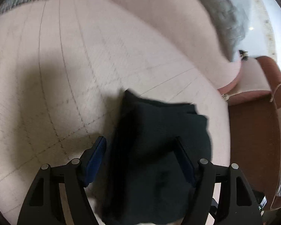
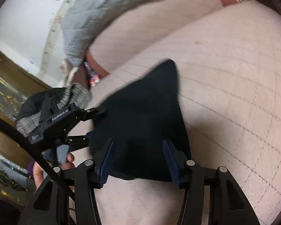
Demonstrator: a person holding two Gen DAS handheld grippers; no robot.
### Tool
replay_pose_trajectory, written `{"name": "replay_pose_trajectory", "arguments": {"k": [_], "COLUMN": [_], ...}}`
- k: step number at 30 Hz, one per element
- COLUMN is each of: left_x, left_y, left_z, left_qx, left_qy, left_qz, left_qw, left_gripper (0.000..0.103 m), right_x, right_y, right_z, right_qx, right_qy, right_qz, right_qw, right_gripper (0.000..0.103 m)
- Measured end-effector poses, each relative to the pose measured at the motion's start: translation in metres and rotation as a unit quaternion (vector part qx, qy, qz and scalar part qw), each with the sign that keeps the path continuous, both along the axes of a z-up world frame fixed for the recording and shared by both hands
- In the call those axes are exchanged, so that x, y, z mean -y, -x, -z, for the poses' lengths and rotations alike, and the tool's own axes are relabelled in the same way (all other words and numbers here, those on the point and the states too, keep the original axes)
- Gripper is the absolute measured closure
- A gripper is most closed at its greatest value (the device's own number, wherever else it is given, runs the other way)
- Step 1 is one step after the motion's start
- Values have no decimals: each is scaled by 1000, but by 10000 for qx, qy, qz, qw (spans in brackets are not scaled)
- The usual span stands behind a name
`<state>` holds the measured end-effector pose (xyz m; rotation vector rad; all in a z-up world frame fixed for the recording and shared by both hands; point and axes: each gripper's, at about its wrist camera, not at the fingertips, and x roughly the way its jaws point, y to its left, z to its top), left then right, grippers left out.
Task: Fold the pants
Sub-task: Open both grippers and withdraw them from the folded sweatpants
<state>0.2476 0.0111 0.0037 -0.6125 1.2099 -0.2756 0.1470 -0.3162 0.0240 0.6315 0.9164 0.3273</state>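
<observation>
**On a pink quilted cushion, dark pants lie between two open grippers**

On a pink quilted cushion (image 1: 69, 71), a bundle of dark folded pants (image 1: 159, 140) lies directly ahead of and between the fingers of the left gripper (image 1: 140, 144), whose jaws stand apart, their blue pads clear of the cloth on either side. In the right wrist view, the right gripper (image 2: 138, 146) is likewise spread, with the pants (image 2: 144, 116) lying between and beyond its fingers, one pointed corner reaching away from it. The left gripper (image 2: 95, 123) enters from the left of that view, its tips at the near left edge of the pants, a hand (image 2: 39, 170) on its grip. Whether the cloth touches either gripper's pads cannot be told through the blur. A grey quilted blanket (image 2: 103, 9) lies beyond.
</observation>
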Motion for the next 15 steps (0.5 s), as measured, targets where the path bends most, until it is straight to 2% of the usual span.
{"name": "replay_pose_trajectory", "arguments": {"k": [4, 7, 10, 15], "left_x": [1, 0, -5, -13], "left_y": [7, 26, 62, 111], "left_z": [-7, -30, -56, -69], "left_qx": [96, 357, 756, 928], "left_qy": [-59, -200, -568, -575], "left_qz": [101, 233, 265, 92], "left_qw": [9999, 9989, 9952, 9940], "left_gripper": [29, 29, 29, 29], "right_x": [4, 4, 5, 13], "right_y": [-6, 3, 24, 75], "right_z": [-1, -15, -30, -44], "right_qx": [-43, 54, 209, 459], "right_qy": [20, 117, 309, 200], "right_qz": [-60, -6, 76, 267], "right_qw": [10000, 9999, 9993, 9984], "right_gripper": [47, 46, 46, 45]}}
